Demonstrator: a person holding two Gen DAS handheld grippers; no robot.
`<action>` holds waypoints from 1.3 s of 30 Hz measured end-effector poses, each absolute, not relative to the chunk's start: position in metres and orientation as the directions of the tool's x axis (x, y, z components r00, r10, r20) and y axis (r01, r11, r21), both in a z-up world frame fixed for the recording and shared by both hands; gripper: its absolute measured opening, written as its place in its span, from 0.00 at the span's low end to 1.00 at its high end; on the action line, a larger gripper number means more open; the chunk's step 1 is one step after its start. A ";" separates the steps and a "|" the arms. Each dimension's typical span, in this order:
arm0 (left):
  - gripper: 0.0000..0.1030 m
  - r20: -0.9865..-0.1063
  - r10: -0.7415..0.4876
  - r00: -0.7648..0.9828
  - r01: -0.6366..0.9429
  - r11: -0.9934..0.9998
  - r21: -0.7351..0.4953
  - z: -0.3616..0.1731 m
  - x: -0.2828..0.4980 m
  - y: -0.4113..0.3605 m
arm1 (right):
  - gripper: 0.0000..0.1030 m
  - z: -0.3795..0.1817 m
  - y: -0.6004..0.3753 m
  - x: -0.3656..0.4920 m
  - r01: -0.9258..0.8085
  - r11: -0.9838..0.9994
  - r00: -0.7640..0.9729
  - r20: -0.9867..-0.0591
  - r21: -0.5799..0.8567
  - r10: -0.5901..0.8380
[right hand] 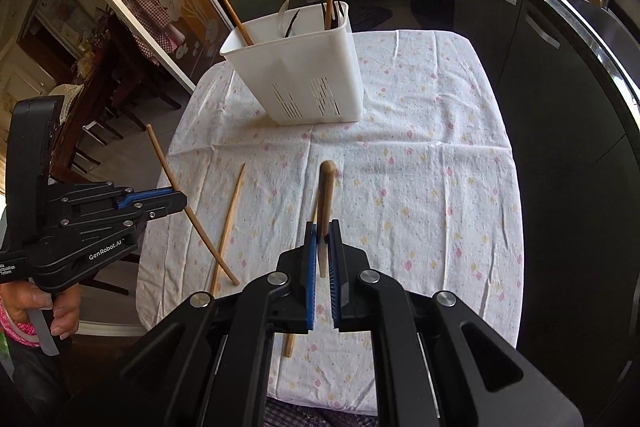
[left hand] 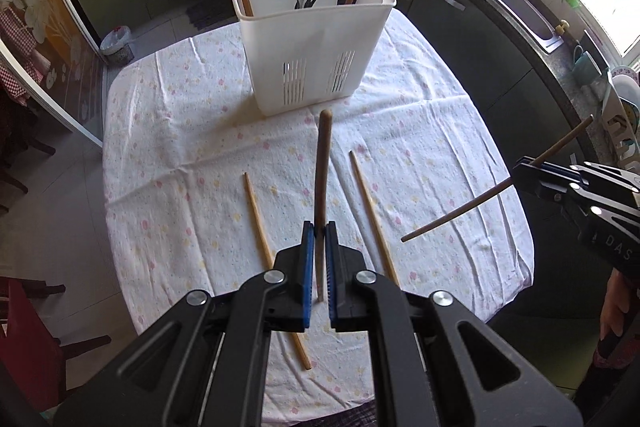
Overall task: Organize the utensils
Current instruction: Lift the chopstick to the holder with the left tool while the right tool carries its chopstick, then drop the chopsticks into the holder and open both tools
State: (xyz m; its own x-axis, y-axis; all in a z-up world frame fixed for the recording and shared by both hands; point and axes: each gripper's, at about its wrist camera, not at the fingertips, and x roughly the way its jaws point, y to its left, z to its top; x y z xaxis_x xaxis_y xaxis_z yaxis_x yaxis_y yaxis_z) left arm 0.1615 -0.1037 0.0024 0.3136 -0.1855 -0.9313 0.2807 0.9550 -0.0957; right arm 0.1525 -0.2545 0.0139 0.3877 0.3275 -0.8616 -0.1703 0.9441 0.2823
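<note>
Dark kitchen cabinets surround a surface [left hand: 168,131] draped in a floral cloth. At its far end stands the white utensil caddy [left hand: 312,43], already holding forks and two chopsticks. Two further chopsticks [left hand: 372,211] lie loose on the cloth.

Step in hand, as judged: carry both held sticks to the caddy. Each stick should be brought upright above a compartment, lowered tip first, and released only once inside.

Left tongs [left hand: 319,227] are clamped together on a dark chopstick [left hand: 323,163]. Right tongs [right hand: 324,227] are likewise clamped on another chopstick [right hand: 326,195], clear of the cloth.
</note>
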 end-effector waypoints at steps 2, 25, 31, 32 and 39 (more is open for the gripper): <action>0.06 -0.922 -0.199 0.332 0.278 0.955 -0.106 0.012 0.163 -0.102 | 0.06 0.022 -0.253 0.154 -0.176 0.945 0.403 -0.855 0.276 0.325; 0.06 -0.728 -0.216 0.651 0.199 0.974 -0.111 0.176 0.235 -0.093 | 0.06 0.169 -0.260 0.227 -0.156 0.939 0.628 -0.703 0.306 0.333; 0.06 -0.734 -0.174 0.656 0.154 0.983 -0.096 0.160 0.263 -0.092 | 0.06 0.180 -0.247 0.267 -0.120 0.954 0.676 -0.681 0.276 0.282; 0.06 -0.739 -0.167 0.653 0.148 0.985 -0.093 0.154 0.268 -0.092 | 0.06 0.176 -0.245 0.275 -0.114 0.955 0.672 -0.686 0.274 0.277; 0.06 -0.799 -0.156 0.581 0.134 0.986 -0.095 0.105 0.294 -0.089 | 0.06 0.118 -0.231 0.321 -0.080 0.961 0.603 -0.755 0.263 0.257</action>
